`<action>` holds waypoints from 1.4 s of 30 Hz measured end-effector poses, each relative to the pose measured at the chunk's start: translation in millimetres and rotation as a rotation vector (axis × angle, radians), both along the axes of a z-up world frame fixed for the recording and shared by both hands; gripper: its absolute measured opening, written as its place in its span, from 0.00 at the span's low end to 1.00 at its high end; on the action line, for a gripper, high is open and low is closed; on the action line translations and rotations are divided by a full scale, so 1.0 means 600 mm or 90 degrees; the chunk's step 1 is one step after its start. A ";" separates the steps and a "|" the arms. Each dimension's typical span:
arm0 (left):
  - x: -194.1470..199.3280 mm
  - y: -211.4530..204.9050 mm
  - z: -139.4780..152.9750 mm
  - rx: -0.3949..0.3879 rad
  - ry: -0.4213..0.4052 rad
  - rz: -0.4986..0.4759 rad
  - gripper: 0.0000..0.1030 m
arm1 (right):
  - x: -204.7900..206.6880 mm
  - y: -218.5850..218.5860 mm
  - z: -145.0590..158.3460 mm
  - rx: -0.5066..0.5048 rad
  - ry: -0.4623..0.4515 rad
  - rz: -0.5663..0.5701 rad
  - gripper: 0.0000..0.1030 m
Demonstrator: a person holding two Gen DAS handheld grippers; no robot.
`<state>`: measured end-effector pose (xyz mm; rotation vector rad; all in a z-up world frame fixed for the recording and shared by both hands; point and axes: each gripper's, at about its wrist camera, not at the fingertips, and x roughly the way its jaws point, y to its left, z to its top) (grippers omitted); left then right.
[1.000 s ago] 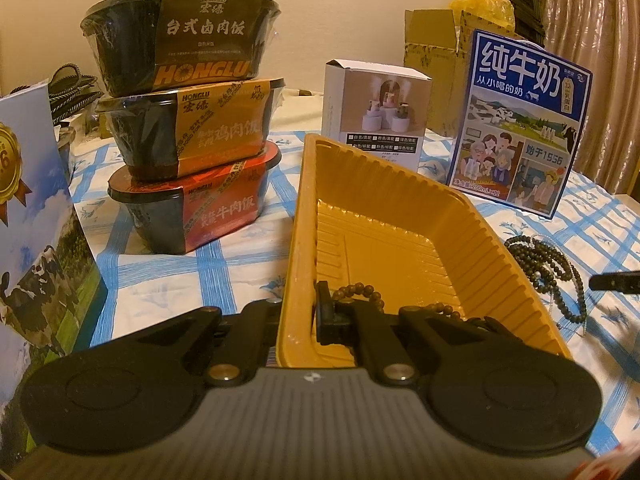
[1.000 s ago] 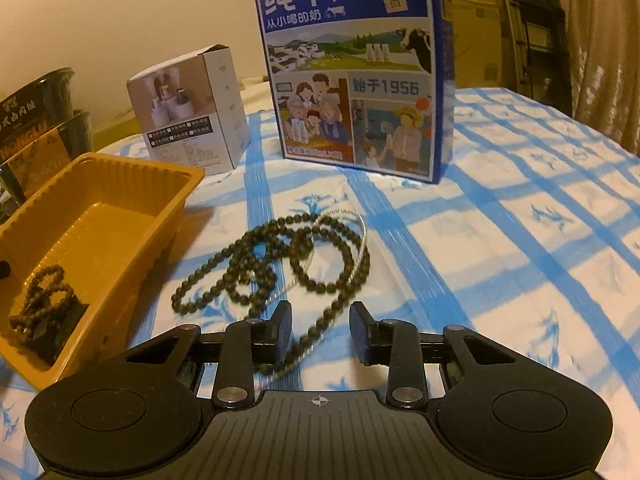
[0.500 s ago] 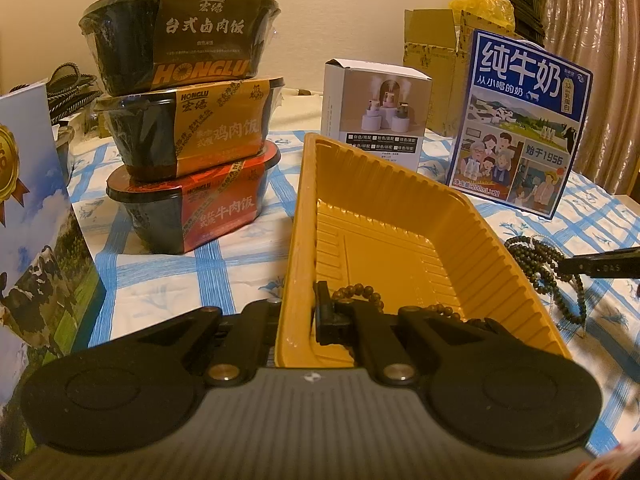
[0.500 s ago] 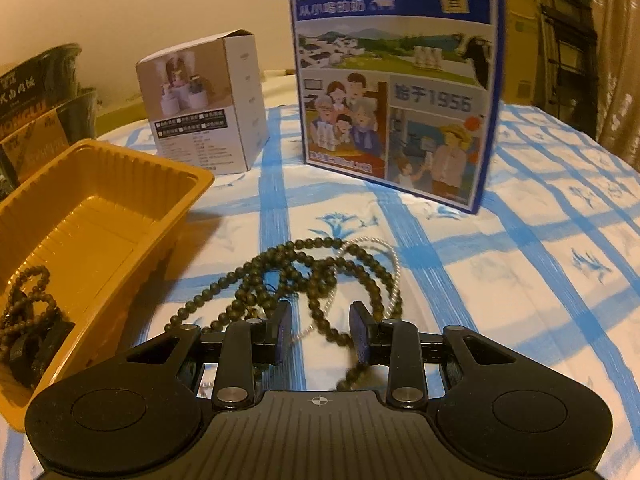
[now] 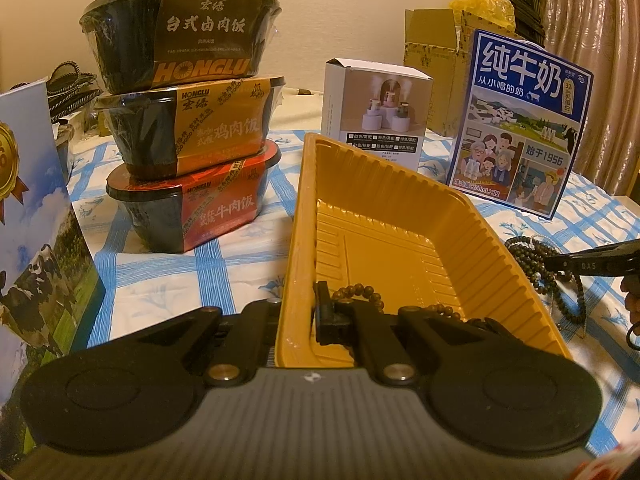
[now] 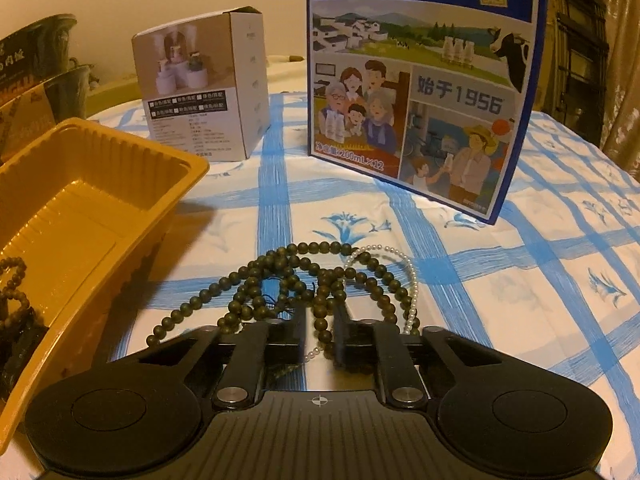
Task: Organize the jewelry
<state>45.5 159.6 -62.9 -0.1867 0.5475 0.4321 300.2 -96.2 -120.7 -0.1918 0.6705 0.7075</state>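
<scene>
A yellow plastic tray (image 5: 400,216) lies on the checked cloth, and my left gripper (image 5: 292,314) is shut on its near left wall, one finger outside and one inside. A brown bead bracelet (image 5: 360,292) lies in the tray's near end. Right of the tray, a dark green bead necklace (image 6: 280,280) lies tangled with a thin pearl strand (image 6: 412,280). My right gripper (image 6: 320,332) sits low over the pile. Its jaws are closing with a dark strand between them, and a narrow gap shows on either side. In the left wrist view one of its fingers (image 5: 588,266) reaches over the beads (image 5: 536,256).
Three stacked instant-rice bowls (image 5: 188,120) stand left of the tray. Behind it stand a small white box (image 5: 376,116) and a blue milk carton (image 6: 424,80). Another carton (image 5: 32,216) stands at the near left. Cardboard boxes (image 5: 436,64) and a curtain close the back right.
My right gripper moved forward and down onto the bead pile, and its jaws narrowed around a strand. The left gripper and the tray stayed still.
</scene>
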 end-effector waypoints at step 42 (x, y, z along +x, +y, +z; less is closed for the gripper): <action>0.004 0.000 0.004 -0.001 -0.005 0.000 0.04 | -0.100 -0.038 0.175 0.282 0.090 0.105 0.07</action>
